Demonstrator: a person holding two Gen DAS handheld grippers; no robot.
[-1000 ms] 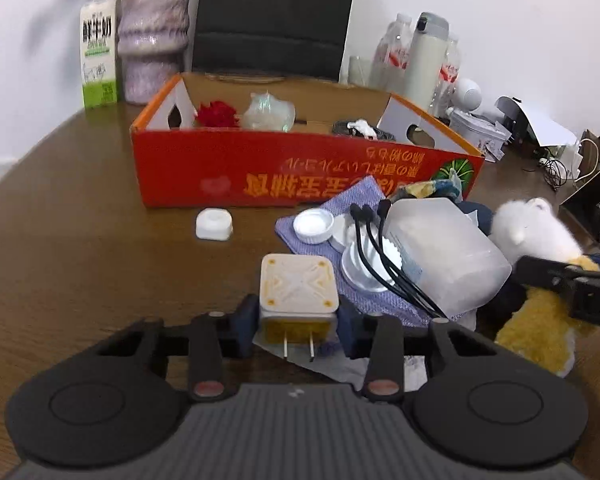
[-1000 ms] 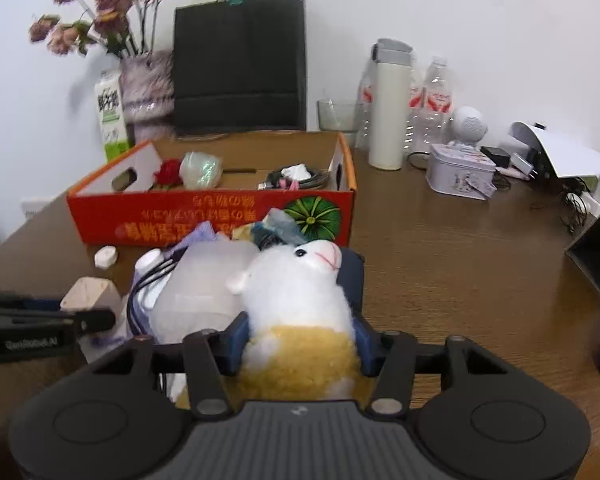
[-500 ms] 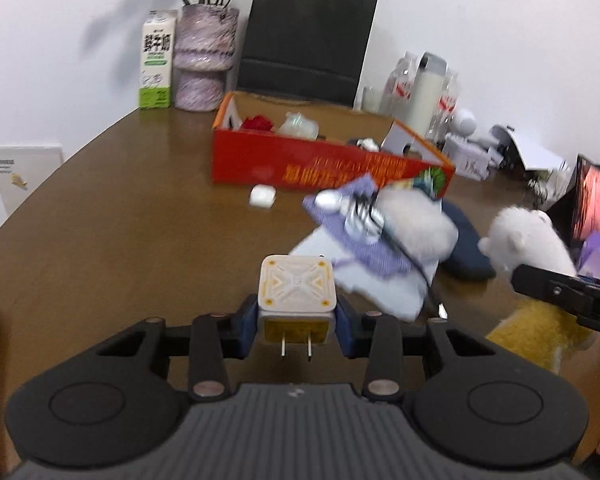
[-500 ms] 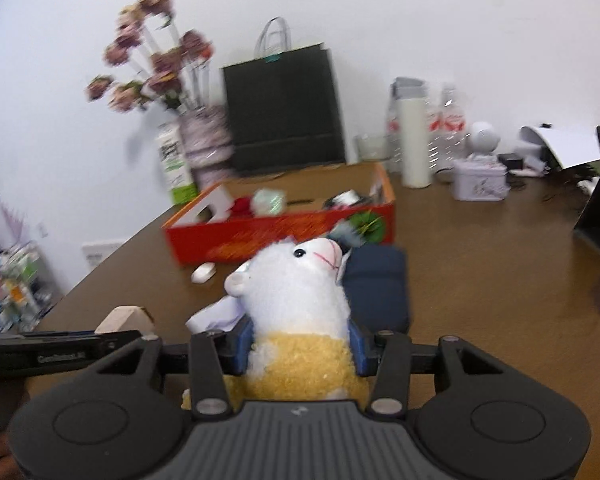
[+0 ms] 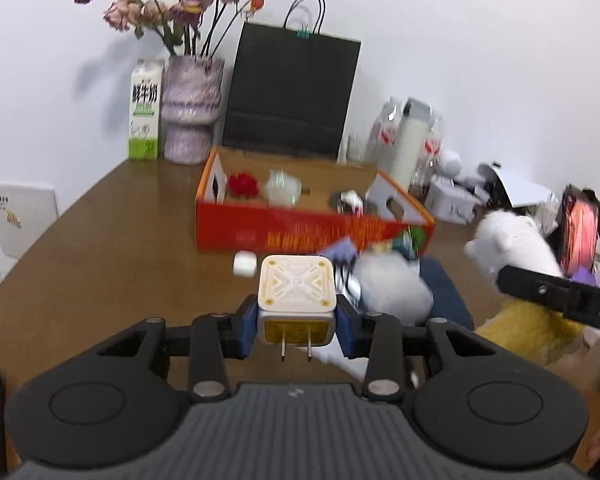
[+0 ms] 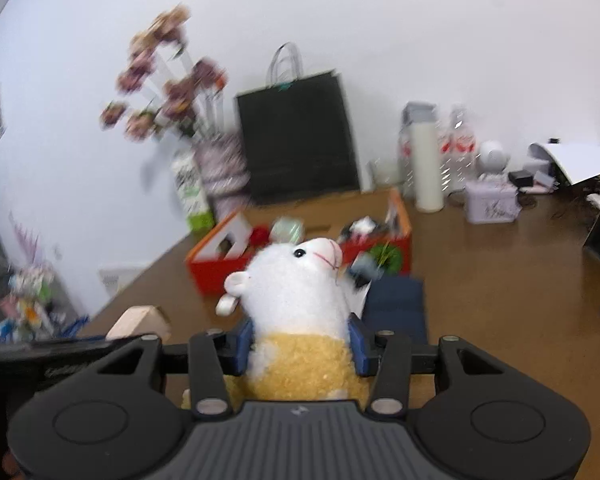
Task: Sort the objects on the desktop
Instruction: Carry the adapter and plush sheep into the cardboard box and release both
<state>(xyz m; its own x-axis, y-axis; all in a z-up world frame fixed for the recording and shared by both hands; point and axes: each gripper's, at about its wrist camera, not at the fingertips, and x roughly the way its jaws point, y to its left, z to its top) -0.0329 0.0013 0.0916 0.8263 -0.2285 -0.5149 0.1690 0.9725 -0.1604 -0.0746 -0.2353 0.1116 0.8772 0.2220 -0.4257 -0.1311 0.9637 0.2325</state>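
Plug prongs pointed back toward the camera because the left gripper (image 5: 296,318) pinched the white charger cube (image 5: 297,289) by its two flat sides, a squeeze across the hard casing that probably kept it from twisting. It hung above the brown table (image 5: 112,264), on the near side of the orange cardboard box (image 5: 300,232), so the box looked like the likely destination for the sorting. That box already held a red flower (image 5: 243,185), a pale crumpled packet (image 5: 282,188) and a dark coil of cable (image 5: 346,200), which suggested it served as the collecting bin. On the right side of the box, the right gripper (image 6: 302,340) clamped a plush sheep (image 6: 296,292) around its yellow body, its white head upright and clear of the blue pads; soft stuffing likely called for a deep squeeze there. In front of the box lay a small white cap (image 5: 245,263), a frosted plastic container (image 5: 392,292) and a navy pouch (image 6: 396,304), still unsorted. Motion blur made the finer clutter behind the box hard to read.
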